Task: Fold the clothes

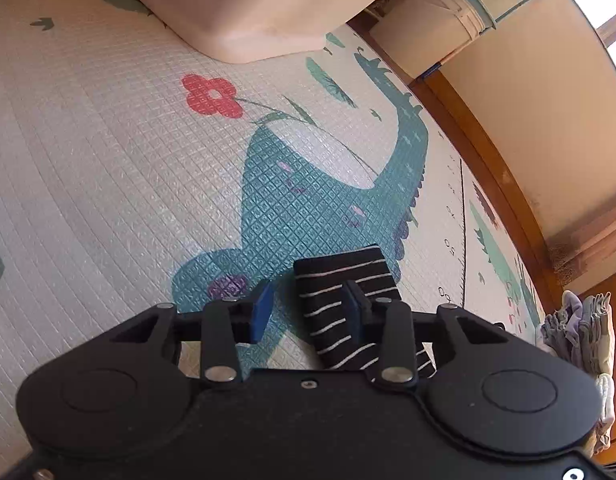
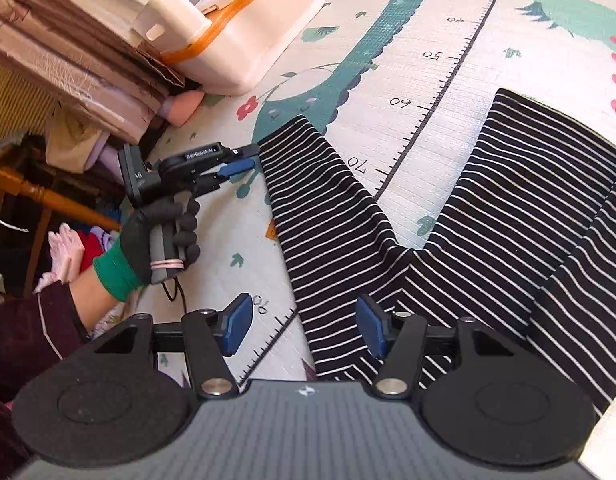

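Both grippers, left and right, stood apart over the striped garment; its legs lay unfolded on the play mat, cuff awaiting a pinch.

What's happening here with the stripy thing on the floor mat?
A person is folding a black striped garment spread on a dinosaur play mat, using a handheld gripper in each gloved hand. The left gripper sits at the cuff end of one sleeve, jaws open, one of them over the fabric. The right gripper hovers over the garment near where that sleeve joins the body, jaws also open. Nothing is gripped yet. A white storage box stands at the mat's far side.
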`<state>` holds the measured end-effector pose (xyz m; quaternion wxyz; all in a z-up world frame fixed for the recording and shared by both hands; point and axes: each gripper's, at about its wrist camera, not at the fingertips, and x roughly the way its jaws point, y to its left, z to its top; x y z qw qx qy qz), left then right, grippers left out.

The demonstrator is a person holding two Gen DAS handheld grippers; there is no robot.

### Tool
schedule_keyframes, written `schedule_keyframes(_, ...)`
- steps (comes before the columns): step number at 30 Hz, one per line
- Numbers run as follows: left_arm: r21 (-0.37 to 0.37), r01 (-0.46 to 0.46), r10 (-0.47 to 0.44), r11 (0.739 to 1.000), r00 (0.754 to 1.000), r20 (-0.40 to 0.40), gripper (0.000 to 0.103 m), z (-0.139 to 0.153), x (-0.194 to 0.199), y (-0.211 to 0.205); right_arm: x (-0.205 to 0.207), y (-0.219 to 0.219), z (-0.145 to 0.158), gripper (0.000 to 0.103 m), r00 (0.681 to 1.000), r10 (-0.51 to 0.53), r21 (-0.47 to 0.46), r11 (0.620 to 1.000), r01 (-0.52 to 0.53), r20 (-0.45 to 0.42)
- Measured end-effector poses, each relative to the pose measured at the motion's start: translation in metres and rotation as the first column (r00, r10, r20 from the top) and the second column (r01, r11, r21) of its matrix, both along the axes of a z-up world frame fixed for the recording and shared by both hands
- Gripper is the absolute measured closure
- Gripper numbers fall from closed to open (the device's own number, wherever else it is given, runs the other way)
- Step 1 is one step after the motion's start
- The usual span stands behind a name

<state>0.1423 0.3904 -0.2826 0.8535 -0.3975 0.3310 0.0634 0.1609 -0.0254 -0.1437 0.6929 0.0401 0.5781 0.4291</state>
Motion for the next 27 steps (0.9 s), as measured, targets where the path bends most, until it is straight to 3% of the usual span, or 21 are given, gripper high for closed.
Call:
schedule_keyframes(3, 0.011, 0.024, -0.024, 1.000, 1.000, 0.018, 0.068, -0.001, 0.006, -0.001, -0.002, -0.006, -0.012, 0.045, 0.998, -0.022, -0.001, 1.000, 0.022, -0.063)
schedule_keyframes(5, 0.024, 0.014, -0.015, 1.000, 1.000, 0.026, 0.075, -0.005, 0.005, -0.002, -0.004, -0.009, -0.018, 0.045, 0.996, -0.033, -0.009, 0.999, 0.032, -0.081)
schedule_keyframes(7, 0.033, -0.009, 0.008, 0.999, 0.999, 0.033, 0.095, -0.010, 0.002, -0.001, -0.004, -0.009, -0.020, 0.045, 0.996, -0.034, -0.010, 0.999, 0.033, -0.087)
schedule_keyframes(14, -0.013, -0.026, 0.026, 1.000, 0.997, 0.069, 0.095, -0.017, -0.006, 0.003, -0.007, -0.009, -0.030, 0.045, 0.994, -0.037, -0.015, 0.999, 0.036, -0.106)
schedule_keyframes(20, 0.049, 0.003, -0.006, 0.999, 0.998, 0.059, 0.096, -0.012, 0.003, -0.003, -0.009, -0.010, -0.037, 0.045, 0.992, -0.037, -0.023, 0.999, 0.034, -0.120)
schedule_keyframes(27, 0.159, 0.045, -0.062, 0.986, 0.992, 0.108, 0.100, 0.030, 0.000, -0.034, -0.005, -0.011, -0.040, 0.045, 0.988, -0.070, 0.012, 0.997, 0.073, -0.135)
